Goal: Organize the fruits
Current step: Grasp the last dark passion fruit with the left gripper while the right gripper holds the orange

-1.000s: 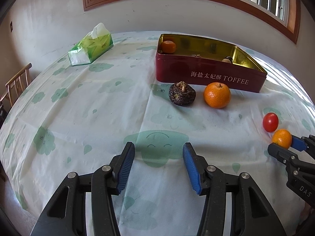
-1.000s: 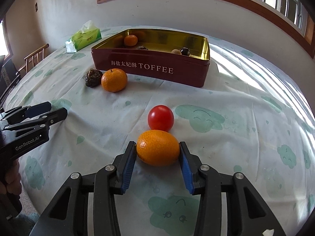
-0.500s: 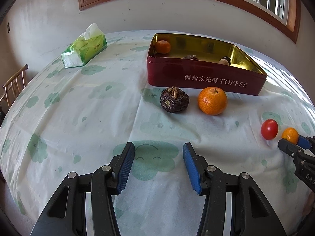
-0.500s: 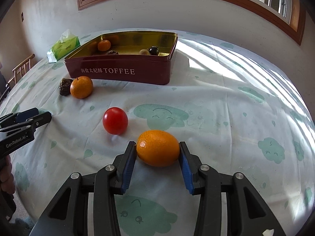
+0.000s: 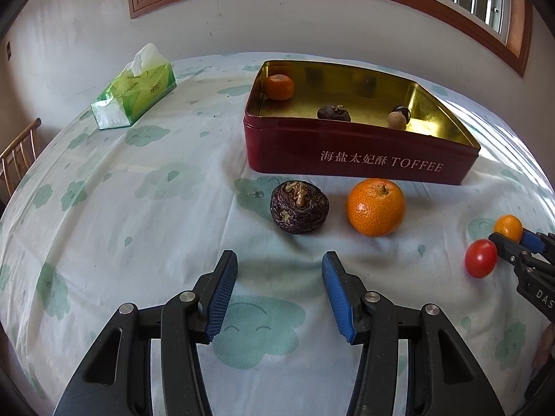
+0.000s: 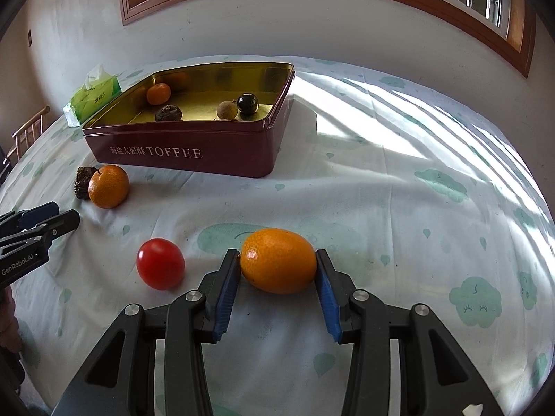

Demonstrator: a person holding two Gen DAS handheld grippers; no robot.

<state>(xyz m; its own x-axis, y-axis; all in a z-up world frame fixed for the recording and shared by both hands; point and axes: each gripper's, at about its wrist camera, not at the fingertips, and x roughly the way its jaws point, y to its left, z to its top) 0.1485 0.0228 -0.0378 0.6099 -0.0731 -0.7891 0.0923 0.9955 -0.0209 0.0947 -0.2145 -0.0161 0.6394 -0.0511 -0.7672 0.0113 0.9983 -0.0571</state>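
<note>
My right gripper (image 6: 277, 274) is shut on an oval orange kumquat (image 6: 278, 260) and holds it above the tablecloth, right of a red cherry tomato (image 6: 160, 263). My left gripper (image 5: 279, 287) is open and empty, just in front of a dark wrinkled fruit (image 5: 299, 207) and a round orange (image 5: 376, 207). The red toffee tin (image 5: 360, 159) stands behind them, holding a small orange (image 5: 278, 87), a dark wrinkled fruit (image 5: 333, 113) and two small round fruits (image 5: 399, 117). In the left wrist view the right gripper (image 5: 513, 242) holds the kumquat (image 5: 508, 227) at the far right.
A green tissue pack (image 5: 134, 93) lies at the back left of the round table. A wooden chair (image 5: 17, 152) stands off the left edge. A wall and a window frame rise behind the table. The left gripper also shows in the right wrist view (image 6: 52, 213).
The right gripper has risen and moved right with the kumquat, so the tomato now lies further left of it. The left gripper has moved forward towards the dark fruit and orange.
</note>
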